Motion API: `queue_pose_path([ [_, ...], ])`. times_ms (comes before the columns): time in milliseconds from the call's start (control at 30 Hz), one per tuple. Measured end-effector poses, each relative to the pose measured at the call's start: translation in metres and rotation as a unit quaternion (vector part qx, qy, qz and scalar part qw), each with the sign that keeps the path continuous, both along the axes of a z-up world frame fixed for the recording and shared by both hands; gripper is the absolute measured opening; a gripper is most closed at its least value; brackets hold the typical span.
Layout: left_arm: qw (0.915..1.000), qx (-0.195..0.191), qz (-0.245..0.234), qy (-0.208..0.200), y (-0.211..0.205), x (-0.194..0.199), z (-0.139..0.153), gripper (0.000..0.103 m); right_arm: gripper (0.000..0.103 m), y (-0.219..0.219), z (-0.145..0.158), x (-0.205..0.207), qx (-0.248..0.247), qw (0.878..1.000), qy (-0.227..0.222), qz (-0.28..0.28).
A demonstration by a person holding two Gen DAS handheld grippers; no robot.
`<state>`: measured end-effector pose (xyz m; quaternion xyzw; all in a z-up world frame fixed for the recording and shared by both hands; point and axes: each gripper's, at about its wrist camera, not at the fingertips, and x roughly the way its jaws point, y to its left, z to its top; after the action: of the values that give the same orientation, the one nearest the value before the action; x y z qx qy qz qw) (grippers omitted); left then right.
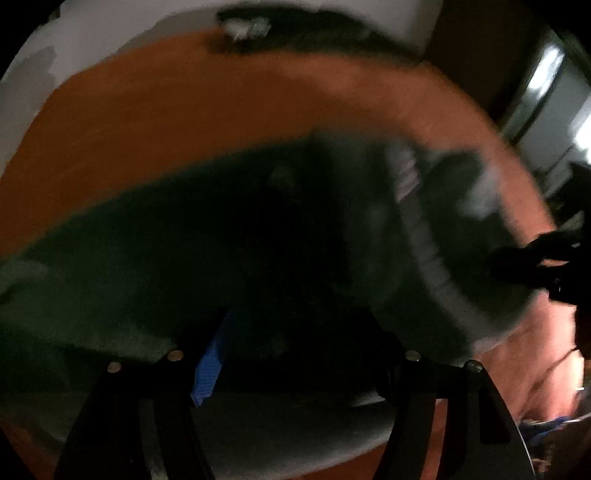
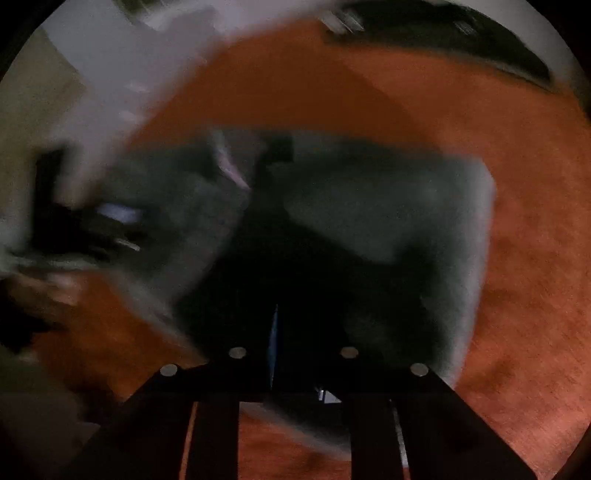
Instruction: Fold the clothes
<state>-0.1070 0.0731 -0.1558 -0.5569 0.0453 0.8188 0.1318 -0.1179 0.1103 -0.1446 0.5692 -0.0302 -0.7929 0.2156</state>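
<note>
A dark grey garment (image 1: 147, 258) lies spread on the orange-brown table (image 1: 184, 110), with a ribbed band (image 1: 432, 266) toward its right side. My left gripper (image 1: 299, 325) hangs over it, jaws wide apart, one blue pad (image 1: 208, 365) showing and nothing pinched between them. In the right wrist view the same garment (image 2: 369, 206) lies partly folded on the table (image 2: 517, 258). My right gripper (image 2: 286, 332) sits low over its near part with only a narrow gap. That gap is too dark to show whether cloth is in it. Both views are blurred.
Another dark piece of clothing (image 1: 314, 33) lies along the table's far edge, also seen in the right wrist view (image 2: 461, 44). A pale wall (image 1: 110, 29) stands behind the table. Each gripper shows as a dark blur at the other view's side edge.
</note>
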Motion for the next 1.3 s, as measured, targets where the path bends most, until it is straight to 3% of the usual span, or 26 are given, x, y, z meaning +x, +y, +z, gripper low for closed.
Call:
queue_pose_path([
  [33,0.9999,0.011,0.004,-0.006,-0.008,0.003,0.001,0.066,0.014,0.010,-0.008,-0.002,-0.013,0.999,-0.022,-0.027],
  [67,0.9997,0.022,0.008,-0.008,-0.017,0.006,0.003,0.065,0.014,0.022,-0.004,-0.004,-0.061,0.996,-0.036,-0.054],
  [100,0.9993,0.031,0.017,0.016,-0.031,0.012,0.018,0.065,0.015,0.029,0.006,-0.005,-0.095,0.993,-0.037,-0.064],
  [133,0.9973,0.038,0.032,0.054,-0.051,0.020,0.041,0.066,0.015,0.033,0.019,-0.005,-0.119,0.990,-0.027,-0.066],
  [200,0.9917,0.058,0.075,0.087,-0.091,0.030,0.069,0.066,0.015,0.030,0.051,-0.003,-0.133,0.990,0.023,-0.041],
  [267,0.9776,0.081,0.161,0.108,-0.151,0.044,0.087,0.071,0.016,0.016,0.074,0.000,-0.135,0.989,0.057,-0.006],
  [333,0.9551,0.085,0.257,0.121,-0.214,0.063,0.096,0.074,0.016,-0.003,0.085,0.003,-0.148,0.986,0.069,0.015],
  [400,0.9230,0.075,0.356,0.126,-0.279,0.086,0.097,0.074,0.016,-0.019,0.072,-0.007,-0.166,0.984,0.060,0.033],
  [500,0.8758,0.158,0.443,0.110,-0.345,0.126,0.081,0.074,0.016,-0.061,0.047,-0.018,-0.173,0.983,0.035,0.060],
  [533,0.8572,0.204,0.462,0.099,-0.355,0.139,0.068,0.074,0.016,-0.079,0.041,-0.021,-0.170,0.983,0.029,0.068],
  [600,0.8333,0.250,0.487,0.079,-0.370,0.157,0.042,0.074,0.016,-0.095,0.034,-0.024,-0.167,0.983,0.019,0.080],
  [667,0.8240,0.259,0.499,0.069,-0.367,0.163,0.021,0.074,0.016,-0.109,0.028,-0.028,-0.170,0.982,0.010,0.086],
  [833,0.7886,0.340,0.508,0.060,-0.381,0.143,-0.027,0.074,0.016,-0.129,0.020,-0.034,-0.178,0.980,-0.005,0.093],
  [1000,0.7945,0.329,0.507,0.055,-0.366,0.107,-0.055,0.076,0.016,-0.129,0.023,-0.026,-0.179,0.979,-0.009,0.092],
  [1100,0.7836,0.336,0.515,0.090,-0.368,0.097,-0.050,0.076,0.016,-0.128,0.022,-0.022,-0.176,0.980,-0.013,0.090],
  [1133,0.7768,0.342,0.518,0.108,-0.370,0.095,-0.046,0.071,0.016,-0.127,0.021,-0.021,-0.174,0.981,-0.014,0.088],
  [1167,0.7753,0.340,0.517,0.126,-0.374,0.094,-0.042,0.061,0.016,-0.126,0.020,-0.021,-0.174,0.981,-0.016,0.085],
  [1200,0.7843,0.326,0.511,0.133,-0.371,0.085,-0.039,0.035,0.016,-0.125,0.020,-0.021,-0.173,0.981,-0.017,0.083],
  [1233,0.7929,0.312,0.505,0.138,-0.369,0.077,-0.036,0.026,0.016,-0.124,0.020,-0.021,-0.172,0.982,-0.016,0.079],
  [1300,0.8059,0.286,0.497,0.149,-0.363,0.057,-0.023,0.022,0.016,-0.121,0.023,-0.021,-0.173,0.982,-0.012,0.072],
])
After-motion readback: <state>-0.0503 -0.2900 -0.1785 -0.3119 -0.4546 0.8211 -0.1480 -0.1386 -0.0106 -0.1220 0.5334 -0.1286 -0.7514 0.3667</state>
